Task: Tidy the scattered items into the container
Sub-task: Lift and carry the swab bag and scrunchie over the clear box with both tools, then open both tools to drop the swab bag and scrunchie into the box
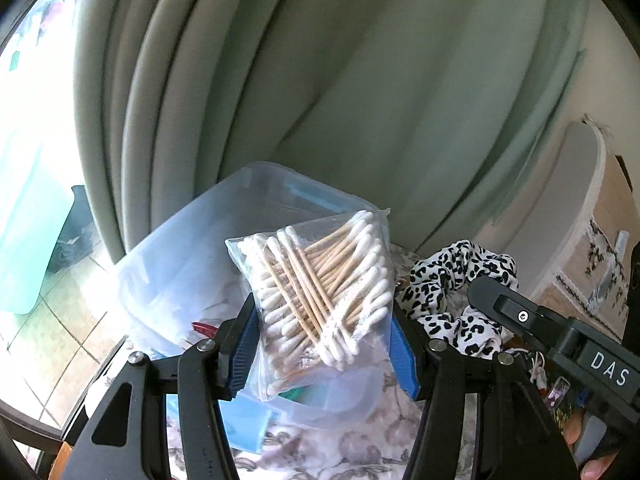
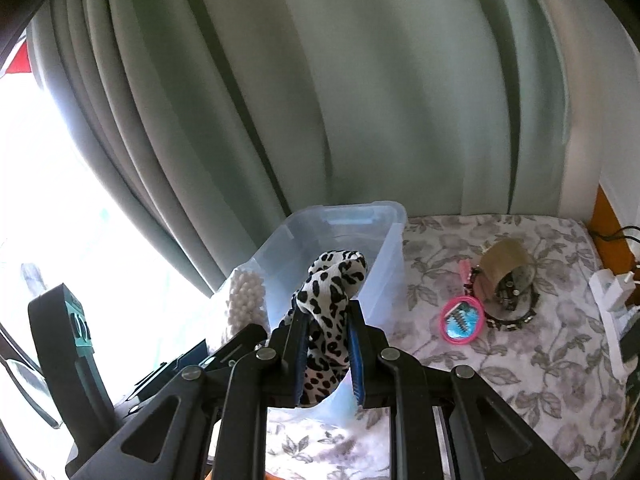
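Observation:
My left gripper (image 1: 322,344) is shut on a clear bag of cotton swabs (image 1: 320,292) and holds it above the clear plastic container (image 1: 168,264). My right gripper (image 2: 326,344) is shut on a black-and-white leopard-print scrunchie (image 2: 332,284), held at the near rim of the container (image 2: 384,264). The scrunchie also shows in the left wrist view (image 1: 452,280), right of the bag. The swab bag shows in the right wrist view (image 2: 244,300) at the container's left side.
A pink hand mirror (image 2: 464,322), a pink comb (image 2: 466,274), a cardboard tube (image 2: 502,260) and a dark chain piece (image 2: 516,308) lie on the floral cloth (image 2: 520,360) right of the container. Green curtains (image 2: 320,100) hang behind. A white power strip (image 2: 612,292) sits far right.

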Action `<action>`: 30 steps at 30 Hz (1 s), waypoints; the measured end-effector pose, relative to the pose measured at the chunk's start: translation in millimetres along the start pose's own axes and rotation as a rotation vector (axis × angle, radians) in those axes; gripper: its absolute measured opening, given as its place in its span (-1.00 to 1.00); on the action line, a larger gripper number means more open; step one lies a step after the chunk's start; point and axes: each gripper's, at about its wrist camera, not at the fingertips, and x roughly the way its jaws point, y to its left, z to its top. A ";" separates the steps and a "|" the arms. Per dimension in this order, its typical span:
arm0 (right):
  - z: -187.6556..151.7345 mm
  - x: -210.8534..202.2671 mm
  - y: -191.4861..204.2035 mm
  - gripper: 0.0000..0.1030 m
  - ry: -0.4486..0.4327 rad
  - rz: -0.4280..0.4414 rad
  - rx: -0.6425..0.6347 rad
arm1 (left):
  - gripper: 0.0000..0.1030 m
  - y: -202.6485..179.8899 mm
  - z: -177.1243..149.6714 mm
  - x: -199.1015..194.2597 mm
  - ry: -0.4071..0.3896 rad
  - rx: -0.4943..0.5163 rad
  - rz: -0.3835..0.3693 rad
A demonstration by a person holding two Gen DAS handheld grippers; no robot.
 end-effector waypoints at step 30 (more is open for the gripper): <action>-19.4 80.1 10.8 -0.62 0.160 0.014 -0.031 | 0.15 35.0 1.3 17.3 0.037 -0.087 0.035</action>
